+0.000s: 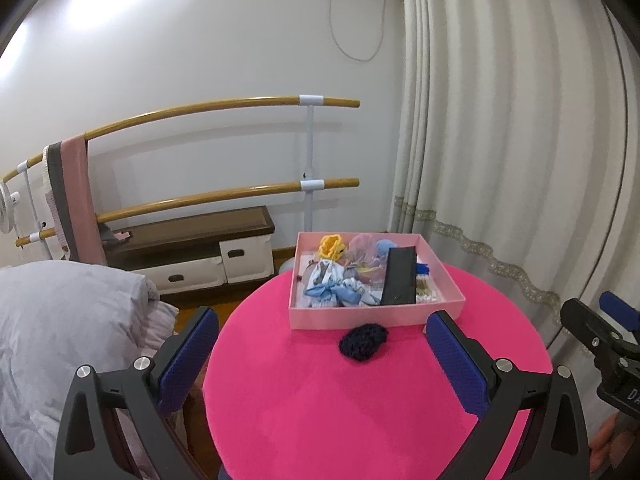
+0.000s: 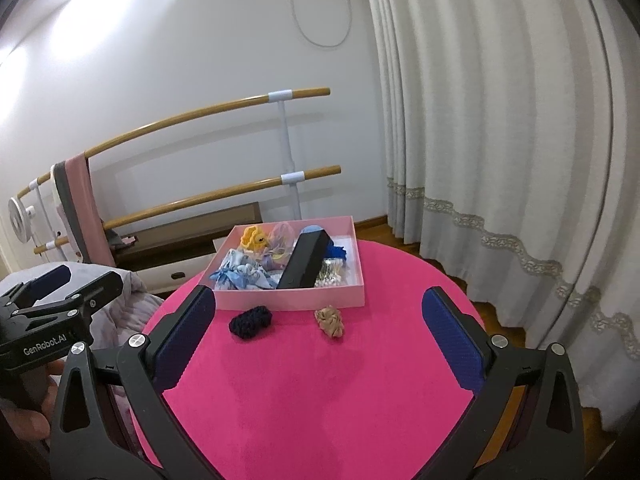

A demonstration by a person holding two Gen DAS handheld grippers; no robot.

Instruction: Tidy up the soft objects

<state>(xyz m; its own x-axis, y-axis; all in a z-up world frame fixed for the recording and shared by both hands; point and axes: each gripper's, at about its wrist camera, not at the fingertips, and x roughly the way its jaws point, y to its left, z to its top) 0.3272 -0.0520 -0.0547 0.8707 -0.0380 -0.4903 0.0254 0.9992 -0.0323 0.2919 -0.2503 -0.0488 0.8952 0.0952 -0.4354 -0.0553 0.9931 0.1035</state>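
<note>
I have both tongs hovering above the round pink desk (image 2: 320, 392), and neither has hold of anything. My left tongs (image 1: 320, 356) stand spread wide, the blue pads far apart, with the dark navy scrunchie (image 1: 363, 341) lying on the desk between and just ahead of them. My right tongs (image 2: 316, 336) are spread just as wide, empty, aimed at the same stretch of desk.

From the right wrist view I see two soft things loose on the desk: the dark navy scrunchie (image 2: 251, 321) to the left and a beige scrunchie (image 2: 329, 321) to the right, apart from each other, both just in front of the pink box (image 2: 296, 300). The navy one sits close to the box's front wall; I cannot tell if it touches.

The pink box (image 1: 360, 316) sits at the far side of the desk. Inside it lie a yellow knitted piece (image 1: 331, 246), a pale purple scrunchie (image 1: 362, 249), blue-and-white fabric scrunchies (image 1: 332, 286) toward the front left, and a black oblong case (image 1: 398, 278) leaning tilted across the right part. Something bright blue (image 2: 339, 251) shows behind the case.

In the left wrist view my right tongs' body appears at the right edge. Beyond the desk stand a ballet barre (image 1: 224, 109), white curtains (image 1: 512, 140) and a bed with grey bedding (image 1: 60, 320).
</note>
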